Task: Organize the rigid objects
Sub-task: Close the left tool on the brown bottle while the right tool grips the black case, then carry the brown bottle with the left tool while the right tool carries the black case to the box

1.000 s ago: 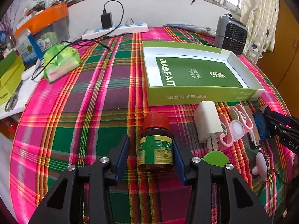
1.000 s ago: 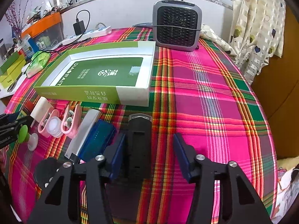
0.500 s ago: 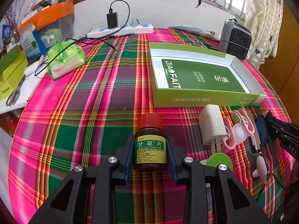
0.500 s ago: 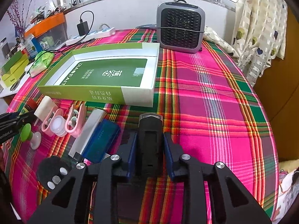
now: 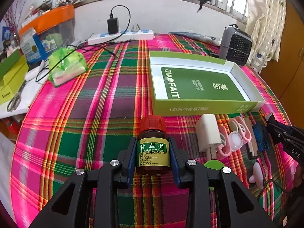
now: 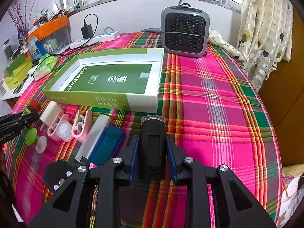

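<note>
Gripping both ends of the row at once, you now have two items pinched where a second ago both claws stood spread around them. Your left gripper point(image 5: 153, 155) has just closed its blue pads onto the sides of the brown medicine bottle point(image 5: 153, 150) with the red cap, which stands upright on the plaid tablecloth point(image 5: 76, 123), at the left end of the row and near the green box tray point(image 5: 205, 106). To its right, untouched, lie the white charger plug point(image 5: 208, 133), the pink earphone holders point(image 5: 233, 138) and the blue rectangular case point(image 6: 108, 146) with a silver bar beside it. Further right, your right gripper point(image 6: 153, 153) has likewise just closed, and its pads press the flanks of the black oblong device point(image 6: 153, 144), which lies flat on the cloth at the right end of the row, just in front of the tray's near wall. Neither object looks lifted yet. Both grasps appear square and centred, so you seem ready to raise them and carry them over the near wall into the empty tray beyond. Lift the bottle straight, since it is tall and could tip.
</note>
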A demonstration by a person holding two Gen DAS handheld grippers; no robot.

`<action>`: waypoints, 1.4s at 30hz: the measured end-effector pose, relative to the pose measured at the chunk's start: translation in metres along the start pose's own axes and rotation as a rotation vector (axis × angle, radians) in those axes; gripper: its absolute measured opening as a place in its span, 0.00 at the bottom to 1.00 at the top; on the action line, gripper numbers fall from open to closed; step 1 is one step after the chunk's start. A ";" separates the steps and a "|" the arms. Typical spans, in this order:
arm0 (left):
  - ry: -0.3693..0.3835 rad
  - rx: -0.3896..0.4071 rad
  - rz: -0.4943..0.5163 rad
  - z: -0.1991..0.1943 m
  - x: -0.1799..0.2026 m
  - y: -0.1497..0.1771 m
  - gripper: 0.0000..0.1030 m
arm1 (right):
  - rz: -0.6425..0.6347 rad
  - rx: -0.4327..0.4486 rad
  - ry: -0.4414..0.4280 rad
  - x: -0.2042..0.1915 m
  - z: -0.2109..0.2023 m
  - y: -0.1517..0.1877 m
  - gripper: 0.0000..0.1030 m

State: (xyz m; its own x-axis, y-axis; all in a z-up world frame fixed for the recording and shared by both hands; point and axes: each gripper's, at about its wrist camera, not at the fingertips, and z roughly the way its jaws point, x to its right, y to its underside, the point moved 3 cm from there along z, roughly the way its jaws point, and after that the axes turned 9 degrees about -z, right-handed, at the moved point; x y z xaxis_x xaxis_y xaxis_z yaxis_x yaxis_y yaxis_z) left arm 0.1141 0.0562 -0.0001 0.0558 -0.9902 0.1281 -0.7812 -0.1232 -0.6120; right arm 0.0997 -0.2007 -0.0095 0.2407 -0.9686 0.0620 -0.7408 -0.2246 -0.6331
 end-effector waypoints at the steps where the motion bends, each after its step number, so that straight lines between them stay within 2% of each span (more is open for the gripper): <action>1: 0.001 0.004 0.001 -0.002 0.000 -0.001 0.30 | 0.000 0.003 -0.001 0.000 -0.001 -0.001 0.28; 13: 0.024 0.060 0.025 -0.019 0.012 -0.026 0.30 | -0.028 0.052 -0.016 0.001 -0.019 -0.026 0.28; 23: 0.058 0.086 0.042 -0.018 0.025 -0.055 0.30 | -0.046 0.064 -0.043 0.000 -0.017 -0.054 0.28; 32: 0.084 0.081 0.057 0.001 0.039 -0.081 0.30 | -0.040 0.059 -0.070 0.004 -0.003 -0.080 0.28; 42: 0.086 0.025 0.076 0.040 0.044 -0.099 0.30 | -0.034 0.012 -0.079 0.008 0.032 -0.108 0.28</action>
State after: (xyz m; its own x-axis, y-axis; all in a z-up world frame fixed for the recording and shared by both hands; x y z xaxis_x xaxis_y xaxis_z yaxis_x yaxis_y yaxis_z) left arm 0.2182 0.0217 0.0349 -0.0572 -0.9875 0.1469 -0.7654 -0.0512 -0.6416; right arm 0.2016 -0.1811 0.0347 0.3151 -0.9488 0.0226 -0.7236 -0.2556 -0.6412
